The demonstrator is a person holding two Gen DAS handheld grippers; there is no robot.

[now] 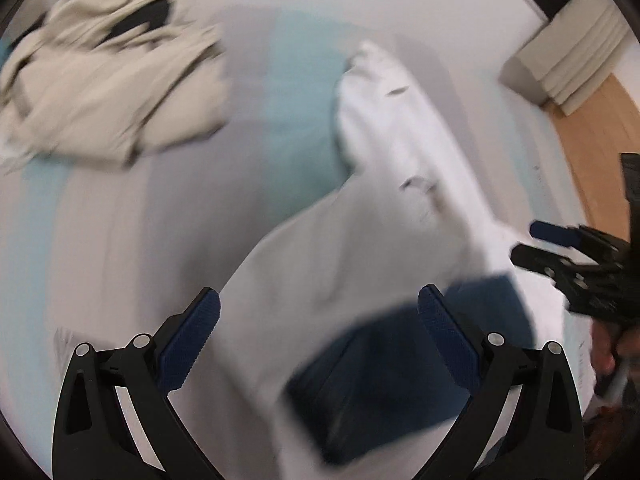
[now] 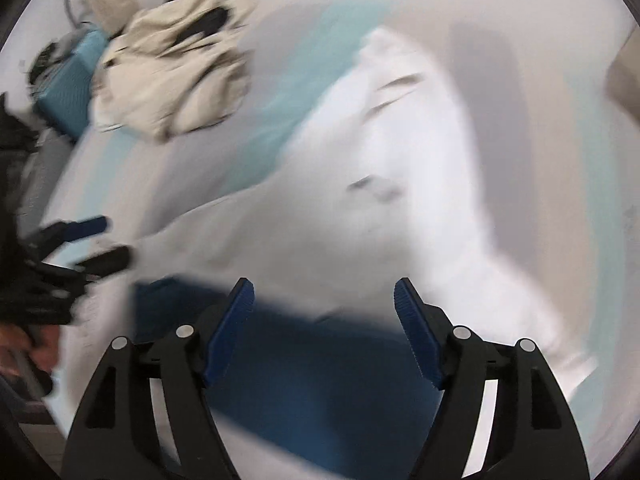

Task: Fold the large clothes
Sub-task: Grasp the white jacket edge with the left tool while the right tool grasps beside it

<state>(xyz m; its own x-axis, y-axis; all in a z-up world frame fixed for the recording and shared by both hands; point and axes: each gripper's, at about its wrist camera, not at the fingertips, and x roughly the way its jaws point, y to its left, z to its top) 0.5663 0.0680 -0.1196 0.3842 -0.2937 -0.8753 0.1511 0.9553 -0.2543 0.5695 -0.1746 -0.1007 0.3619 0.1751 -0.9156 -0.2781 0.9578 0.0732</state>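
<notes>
bed: pale grey sheet (image 1: 132,240) with light blue bands
far left on bed: crumpled beige garment (image 1: 112,84), dark lining showing
centre to near edge: white garment (image 1: 400,140), dark blue patch (image 1: 380,380), blurred

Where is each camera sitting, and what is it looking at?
Left wrist: sits on the left hand-held gripper, looking forward between its open blue fingers at the white garment; the right hand-held gripper shows at the right edge.
Right wrist: sits on the right hand-held gripper, facing the white garment; the left hand-held gripper shows at the left edge.
Shared: the white garment, the beige clothes pile and a dark blue patch.
</notes>
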